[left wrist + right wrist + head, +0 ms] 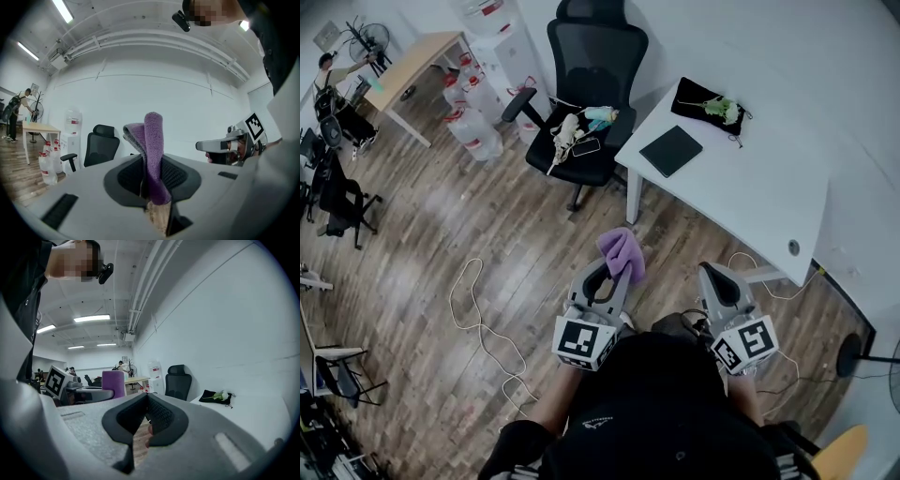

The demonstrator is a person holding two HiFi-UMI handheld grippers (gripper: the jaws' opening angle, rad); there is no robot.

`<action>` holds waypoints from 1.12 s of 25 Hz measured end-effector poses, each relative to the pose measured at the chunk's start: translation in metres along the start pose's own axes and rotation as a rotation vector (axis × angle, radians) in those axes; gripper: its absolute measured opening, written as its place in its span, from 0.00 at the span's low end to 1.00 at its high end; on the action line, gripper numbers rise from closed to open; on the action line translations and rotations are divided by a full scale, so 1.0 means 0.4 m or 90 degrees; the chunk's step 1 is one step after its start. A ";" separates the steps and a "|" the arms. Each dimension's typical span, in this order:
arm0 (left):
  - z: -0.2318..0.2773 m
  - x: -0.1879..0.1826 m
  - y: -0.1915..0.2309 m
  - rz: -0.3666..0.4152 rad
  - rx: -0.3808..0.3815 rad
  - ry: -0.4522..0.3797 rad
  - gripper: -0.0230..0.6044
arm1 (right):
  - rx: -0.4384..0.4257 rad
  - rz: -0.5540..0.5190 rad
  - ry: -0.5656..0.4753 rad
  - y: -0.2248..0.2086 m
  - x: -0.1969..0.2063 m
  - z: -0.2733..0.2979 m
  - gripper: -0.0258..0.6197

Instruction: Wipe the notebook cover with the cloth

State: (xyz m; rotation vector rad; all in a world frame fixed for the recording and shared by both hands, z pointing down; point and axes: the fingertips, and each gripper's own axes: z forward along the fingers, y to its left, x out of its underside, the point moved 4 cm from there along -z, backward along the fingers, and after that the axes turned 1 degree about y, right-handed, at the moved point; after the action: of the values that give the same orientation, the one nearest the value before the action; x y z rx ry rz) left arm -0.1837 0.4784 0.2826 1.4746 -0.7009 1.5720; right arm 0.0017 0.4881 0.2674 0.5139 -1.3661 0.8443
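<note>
Office: black swivel chair [591,84] top centre, white desk [750,187] right, wooden table [417,61] upper left, water jugs [473,127], ceiling tube lights [91,318].

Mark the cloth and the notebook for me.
cloth [153,145]: left gripper view, middle of its upright purple fold
notebook [670,150]: head view, centre of its dark cover

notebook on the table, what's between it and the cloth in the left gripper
In the head view, only wood floor, then the table leg and bare tabletop, separate cloth from notebook.
</note>
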 end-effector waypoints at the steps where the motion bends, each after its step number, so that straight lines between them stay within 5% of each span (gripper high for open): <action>1: 0.002 -0.006 0.015 -0.004 -0.004 -0.002 0.17 | -0.003 -0.001 0.003 0.002 -0.001 0.016 0.05; 14: 0.102 0.002 0.143 -0.013 -0.059 0.013 0.17 | -0.035 0.024 0.022 -0.098 0.002 0.199 0.05; 28: 0.407 -0.081 0.263 -0.005 -0.146 0.006 0.17 | -0.138 0.004 0.043 -0.351 -0.092 0.514 0.05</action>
State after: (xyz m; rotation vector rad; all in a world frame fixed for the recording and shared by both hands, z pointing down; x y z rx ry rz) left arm -0.1941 0.2824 0.2908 1.2991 -0.8390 1.4388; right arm -0.0198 0.2381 0.2865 0.3108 -1.3783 0.7013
